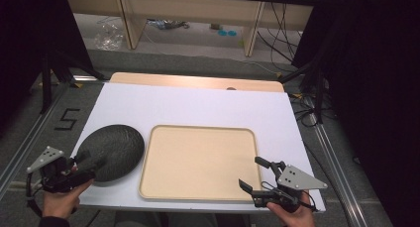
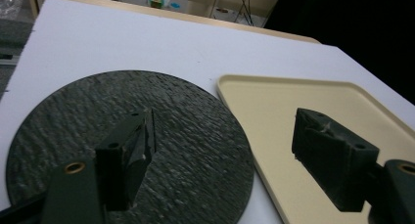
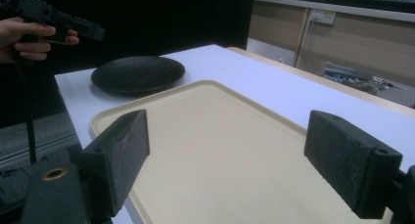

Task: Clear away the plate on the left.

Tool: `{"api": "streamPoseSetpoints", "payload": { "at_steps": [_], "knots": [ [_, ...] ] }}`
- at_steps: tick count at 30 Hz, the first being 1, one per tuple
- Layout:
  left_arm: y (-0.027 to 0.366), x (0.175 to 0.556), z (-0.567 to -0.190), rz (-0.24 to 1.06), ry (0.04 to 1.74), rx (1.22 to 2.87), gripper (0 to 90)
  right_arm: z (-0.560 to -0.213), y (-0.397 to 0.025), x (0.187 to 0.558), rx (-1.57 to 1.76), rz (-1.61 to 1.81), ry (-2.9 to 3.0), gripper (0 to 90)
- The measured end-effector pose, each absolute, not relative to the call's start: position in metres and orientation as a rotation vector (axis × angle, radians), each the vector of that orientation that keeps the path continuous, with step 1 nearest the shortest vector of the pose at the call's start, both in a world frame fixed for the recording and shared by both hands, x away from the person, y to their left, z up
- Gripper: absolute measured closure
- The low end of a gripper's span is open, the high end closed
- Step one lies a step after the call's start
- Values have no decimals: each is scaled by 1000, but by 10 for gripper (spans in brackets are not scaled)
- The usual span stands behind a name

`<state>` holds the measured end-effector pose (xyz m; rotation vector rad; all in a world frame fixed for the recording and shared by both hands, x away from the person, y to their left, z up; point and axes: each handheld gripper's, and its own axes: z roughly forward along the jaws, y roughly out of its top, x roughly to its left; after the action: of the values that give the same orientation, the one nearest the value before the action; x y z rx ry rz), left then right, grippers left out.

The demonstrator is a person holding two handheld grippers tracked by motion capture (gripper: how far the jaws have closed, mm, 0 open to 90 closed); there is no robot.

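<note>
A round black textured plate lies on the white table, just left of an empty beige tray. My left gripper is at the plate's near-left edge, held by a hand. In the left gripper view it stands open, one jaw over the plate and the other over the tray. Open with nothing between its jaws, my right gripper hovers at the tray's near-right corner. The right gripper view looks across the tray to the plate and the other hand's gripper.
A strip of wooden tabletop shows beyond the white sheet. Wooden shelving legs and loose cables are on the floor behind. Metal rails run along both sides. A taped "5" marks the floor at left.
</note>
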<state>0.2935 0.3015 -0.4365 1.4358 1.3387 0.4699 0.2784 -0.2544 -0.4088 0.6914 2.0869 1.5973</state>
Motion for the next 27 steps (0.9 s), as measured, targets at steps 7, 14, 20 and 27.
{"api": "streamPoseSetpoints", "payload": {
  "at_steps": [7, 14, 20, 27],
  "knots": [
    [318, 306, -445, 446, 1417, 1394, 251, -408, -254, 278, 690, 1580, 2093, 181],
    [327, 319, -455, 449, 1488, 1416, 250, -407, -254, 278, 688, 1583, 2093, 183],
    [334, 329, -462, 449, 1528, 1426, 250, -407, -254, 278, 693, 1591, 2078, 183],
    [341, 336, -468, 417, 1580, 1408, 252, -407, -253, 278, 699, 1596, 2093, 183]
  ]
}}
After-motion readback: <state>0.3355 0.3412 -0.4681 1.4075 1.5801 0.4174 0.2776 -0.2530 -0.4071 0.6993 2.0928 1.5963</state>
